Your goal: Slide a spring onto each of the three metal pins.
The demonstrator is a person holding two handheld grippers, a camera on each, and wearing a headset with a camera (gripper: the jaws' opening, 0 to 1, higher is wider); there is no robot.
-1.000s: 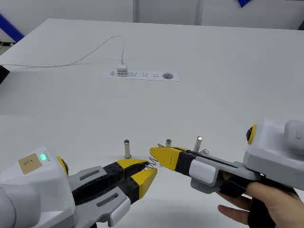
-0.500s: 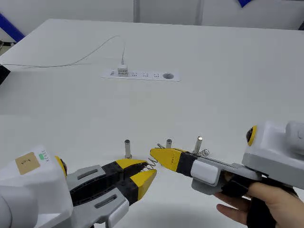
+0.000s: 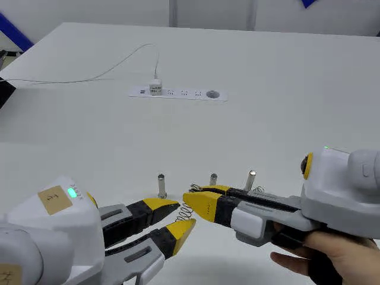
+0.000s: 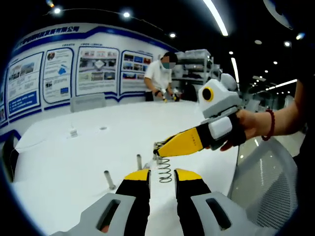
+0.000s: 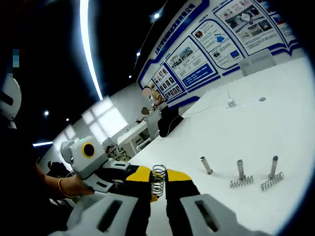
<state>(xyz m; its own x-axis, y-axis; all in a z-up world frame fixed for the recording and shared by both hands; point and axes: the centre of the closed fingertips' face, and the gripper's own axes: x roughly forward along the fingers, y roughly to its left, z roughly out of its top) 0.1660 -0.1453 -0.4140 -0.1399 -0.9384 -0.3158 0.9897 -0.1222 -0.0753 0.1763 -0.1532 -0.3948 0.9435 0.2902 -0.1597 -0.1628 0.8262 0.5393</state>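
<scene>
Three bare pins (image 3: 214, 179) stand on the surface (image 3: 267, 119). Our right tool (image 3: 193, 199) pinches one spring (image 3: 187, 209); our left tool (image 4: 163, 174) sits open around it. Next, we think, it must slide onto a pin.

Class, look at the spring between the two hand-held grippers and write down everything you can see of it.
The spring is a short, open-wound coil of thin, bare, silvery wire. One end is pinched in the yellow tips of the right hand-held gripper. The rest reaches free between the open jaws of the left hand-held gripper, which do not seem to touch it. It sits just in front of the three metal pins, on none of them.
</scene>
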